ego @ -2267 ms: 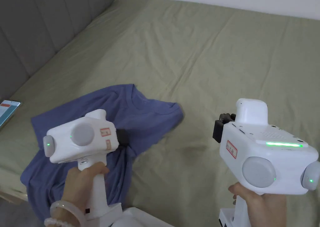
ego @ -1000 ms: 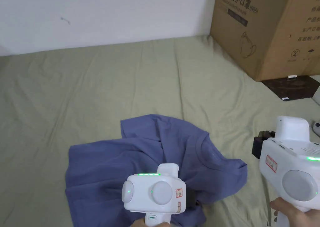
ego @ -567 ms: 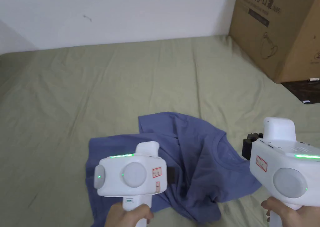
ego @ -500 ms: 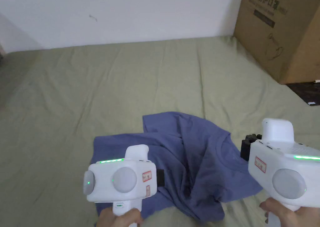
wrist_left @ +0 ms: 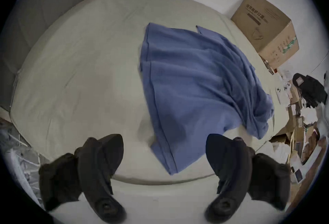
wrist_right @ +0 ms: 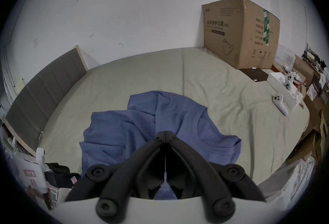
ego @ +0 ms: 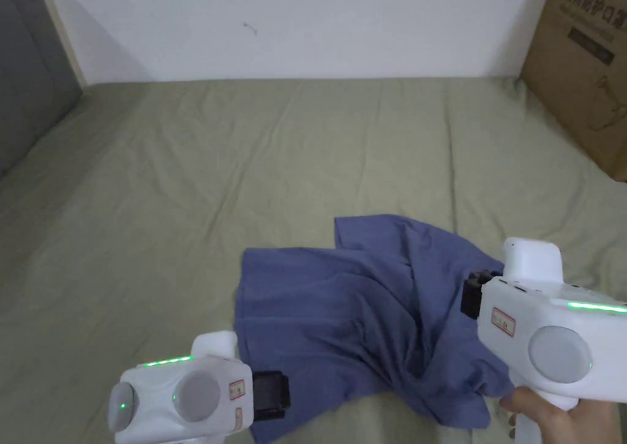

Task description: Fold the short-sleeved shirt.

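A blue short-sleeved shirt lies rumpled on the olive bed sheet, its right side bunched in folds. My left gripper is low at the near left, beside the shirt's near hem corner. Its jaws stand wide apart around that hem edge without touching it, so the left gripper is open. My right gripper hovers over the shirt's right side near the collar. The right gripper has its jaws pressed together with no cloth between the tips.
A large cardboard box stands on the far right of the bed against the white wall. A grey headboard runs along the left. White controllers and a flat box lie at the right edge. Bare sheet stretches beyond and left of the shirt.
The head camera has swung to the left. My left gripper has drawn back from over the shirt's middle to its near left corner. The right gripper stays shut by the collar side.
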A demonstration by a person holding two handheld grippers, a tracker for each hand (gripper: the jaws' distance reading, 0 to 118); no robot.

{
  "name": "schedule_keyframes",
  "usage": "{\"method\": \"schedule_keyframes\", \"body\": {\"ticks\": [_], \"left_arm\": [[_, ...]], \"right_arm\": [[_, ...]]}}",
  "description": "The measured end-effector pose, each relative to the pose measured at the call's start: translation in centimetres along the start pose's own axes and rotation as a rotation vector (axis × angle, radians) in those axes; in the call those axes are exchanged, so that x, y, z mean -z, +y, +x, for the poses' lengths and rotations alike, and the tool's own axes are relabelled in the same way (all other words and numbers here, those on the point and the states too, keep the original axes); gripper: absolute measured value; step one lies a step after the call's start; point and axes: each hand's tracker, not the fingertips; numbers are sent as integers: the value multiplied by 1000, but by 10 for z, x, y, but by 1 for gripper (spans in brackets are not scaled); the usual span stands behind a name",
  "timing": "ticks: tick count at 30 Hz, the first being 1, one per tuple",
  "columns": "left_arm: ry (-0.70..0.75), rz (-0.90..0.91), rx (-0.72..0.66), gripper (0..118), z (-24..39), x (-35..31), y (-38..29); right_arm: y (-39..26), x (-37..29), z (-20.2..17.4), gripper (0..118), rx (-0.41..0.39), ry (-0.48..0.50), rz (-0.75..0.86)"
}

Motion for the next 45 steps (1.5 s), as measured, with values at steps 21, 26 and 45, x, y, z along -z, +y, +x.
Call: {"method": "schedule_keyframes", "body": {"ticks": [21, 26, 45], "left_arm": [[45, 17, 220, 6, 47, -15, -9], [1, -11, 198, 6, 50, -17, -7], [13, -45, 148, 6, 45, -11, 5]], "right_arm": [[66, 119, 57, 91, 75, 115, -169], [108, 219, 57, 113, -103, 39, -273], [107, 294, 48, 7, -140, -68, -445]]}}
